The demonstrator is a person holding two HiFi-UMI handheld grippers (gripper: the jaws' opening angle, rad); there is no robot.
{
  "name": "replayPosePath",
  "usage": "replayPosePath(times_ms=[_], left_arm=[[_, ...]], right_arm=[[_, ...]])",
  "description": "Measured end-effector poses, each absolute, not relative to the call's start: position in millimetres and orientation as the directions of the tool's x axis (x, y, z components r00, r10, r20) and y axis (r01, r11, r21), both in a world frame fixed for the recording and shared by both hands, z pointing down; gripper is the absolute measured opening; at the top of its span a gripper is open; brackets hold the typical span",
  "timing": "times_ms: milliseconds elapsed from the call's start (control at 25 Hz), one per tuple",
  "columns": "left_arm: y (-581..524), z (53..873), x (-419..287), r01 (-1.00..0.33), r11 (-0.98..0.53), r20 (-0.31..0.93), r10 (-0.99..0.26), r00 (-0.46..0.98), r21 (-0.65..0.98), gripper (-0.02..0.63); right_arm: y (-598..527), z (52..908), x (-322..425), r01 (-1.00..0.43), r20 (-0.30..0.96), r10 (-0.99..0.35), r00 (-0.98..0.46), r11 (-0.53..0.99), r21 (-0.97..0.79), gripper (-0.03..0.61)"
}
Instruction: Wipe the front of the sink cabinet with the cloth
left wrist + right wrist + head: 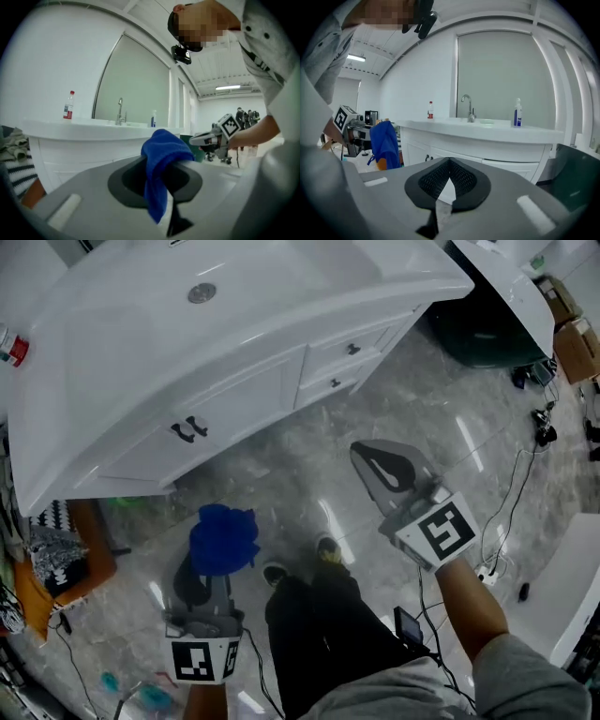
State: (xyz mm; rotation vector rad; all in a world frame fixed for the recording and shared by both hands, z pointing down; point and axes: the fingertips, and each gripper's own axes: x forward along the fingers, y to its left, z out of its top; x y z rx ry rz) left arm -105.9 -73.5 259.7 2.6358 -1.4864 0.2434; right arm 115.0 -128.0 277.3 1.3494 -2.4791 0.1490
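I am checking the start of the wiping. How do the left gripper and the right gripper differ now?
The left gripper is shut on the blue cloth; the right gripper is shut on nothing. In the head view the left gripper sits lower in frame than the right gripper. Neither touches the sink cabinet.

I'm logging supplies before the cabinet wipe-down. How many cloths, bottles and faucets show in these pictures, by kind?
Cloths: 1, the blue cloth
Bottles: 2, the red-labelled bottle and the blue-and-white bottle
Faucets: 1, the faucet
Total: 4
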Motion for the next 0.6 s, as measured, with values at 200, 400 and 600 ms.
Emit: replayPosePath(times_ms=[200, 400, 600], left_arm=[[-50.9, 145.4, -131.3, -0.889, -0.456, 0.218, -0.864, 0.454, 0.043, 0.069], [-31.6, 67.2, -143.9, -0.897, -0.433, 0.197, -0.875, 0.442, 0.089, 0.069], [-18.5, 18.1, -142.9, -0.903, -0.412, 0.194, -0.882, 0.429, 0.124, 0.069]], right_arm=[[-102.2, 157.0, 129.3, -0.86, 0.343, -0.819, -0.461, 0.507, 0.054, 0.0], [-84.8, 70.1, 139.4, -0.881, 0.299, -0.843, -0.447, 0.473, 0.016, -0.002], [-71.3, 6.1, 134.5, -0.879, 0.254, -0.847, -0.467, 0.477, -0.025, 0.0]])
